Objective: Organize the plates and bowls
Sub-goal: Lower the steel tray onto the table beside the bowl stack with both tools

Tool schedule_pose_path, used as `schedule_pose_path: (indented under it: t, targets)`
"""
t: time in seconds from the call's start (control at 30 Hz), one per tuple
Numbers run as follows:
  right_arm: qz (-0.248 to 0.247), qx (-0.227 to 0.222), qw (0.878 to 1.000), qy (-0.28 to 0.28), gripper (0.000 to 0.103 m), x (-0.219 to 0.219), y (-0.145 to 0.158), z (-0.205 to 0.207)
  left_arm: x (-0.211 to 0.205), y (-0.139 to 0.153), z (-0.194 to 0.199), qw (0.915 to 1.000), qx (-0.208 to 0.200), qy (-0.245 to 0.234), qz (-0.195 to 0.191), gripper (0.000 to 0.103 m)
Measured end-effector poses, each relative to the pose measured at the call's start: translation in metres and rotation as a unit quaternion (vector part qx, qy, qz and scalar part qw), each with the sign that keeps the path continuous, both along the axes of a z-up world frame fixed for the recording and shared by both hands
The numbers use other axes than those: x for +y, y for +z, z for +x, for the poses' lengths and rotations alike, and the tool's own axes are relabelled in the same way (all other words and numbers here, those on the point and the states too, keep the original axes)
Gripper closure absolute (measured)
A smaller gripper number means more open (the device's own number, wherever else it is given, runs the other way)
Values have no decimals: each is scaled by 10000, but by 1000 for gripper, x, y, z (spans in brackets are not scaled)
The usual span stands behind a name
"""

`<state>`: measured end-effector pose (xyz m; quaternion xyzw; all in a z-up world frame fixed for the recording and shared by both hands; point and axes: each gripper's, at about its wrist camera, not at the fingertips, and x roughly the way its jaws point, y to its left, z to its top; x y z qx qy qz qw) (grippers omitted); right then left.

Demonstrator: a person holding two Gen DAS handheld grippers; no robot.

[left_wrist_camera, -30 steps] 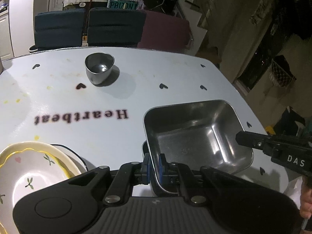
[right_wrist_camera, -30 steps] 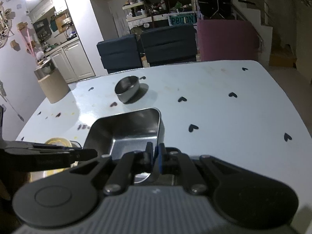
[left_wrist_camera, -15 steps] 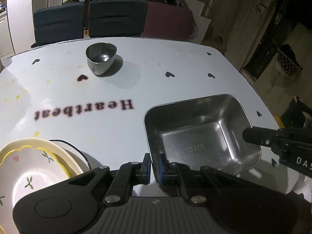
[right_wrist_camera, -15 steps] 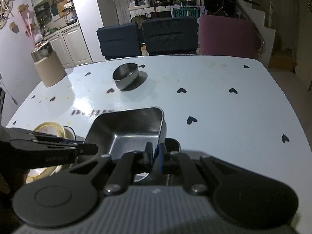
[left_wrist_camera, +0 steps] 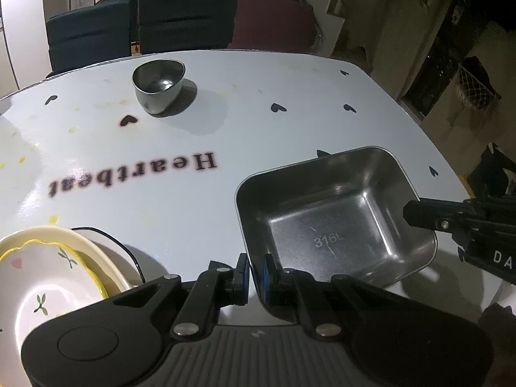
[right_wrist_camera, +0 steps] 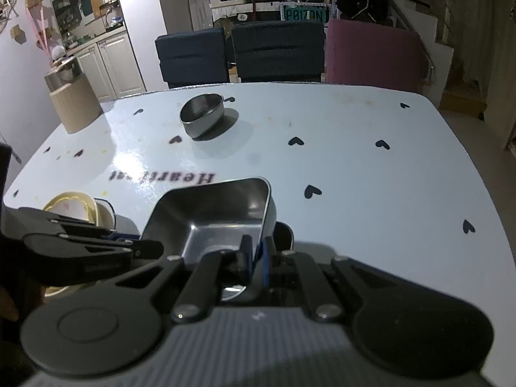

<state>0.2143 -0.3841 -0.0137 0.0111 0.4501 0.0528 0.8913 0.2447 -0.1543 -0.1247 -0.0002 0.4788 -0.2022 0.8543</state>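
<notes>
Steel fills the middle of both my views: a rectangular stainless tray (left_wrist_camera: 335,222) stamped "316L" on its floor, carried between my two grippers. My left gripper (left_wrist_camera: 256,271) is clamped on the tray's near-left rim, the blue-edged pads pinching the thin wall from inside and outside. My right gripper (right_wrist_camera: 257,259) is clamped the same way on the opposite rim; in the left wrist view it reaches in from 3 o'clock, its black tip over the tray's right edge.

Whether the tray rests on the table (left_wrist_camera: 274,74) or hangs just above it, I cannot tell.

At 11 o'clock from the tray, well apart from it, a small round steel bowl (left_wrist_camera: 158,85) stands upright near the table's far edge. At 9 o'clock in the left wrist view, close to my left gripper, sits a stack of cream plates with yellow scalloped rims (left_wrist_camera: 48,277) (small flower sprigs painted inside). The light-blue tabletop carries scattered black hearts and the word "Heartbeat" (left_wrist_camera: 132,174). Dark blue chairs (right_wrist_camera: 238,53) stand beyond the table at 12 o'clock.
</notes>
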Motion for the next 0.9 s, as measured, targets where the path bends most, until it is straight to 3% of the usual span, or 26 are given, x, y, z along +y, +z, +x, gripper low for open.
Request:
schedule_pose_path:
  t: [0.27,0.9]
  targets:
    - [-325,72,9994,7,98,4,-10,8,-2,-4,-1,9999,63,-106,-86,94]
    - [-567,557,9968,64,97,5,-39,29,-4,-10,2,9998,97,-174,31,89]
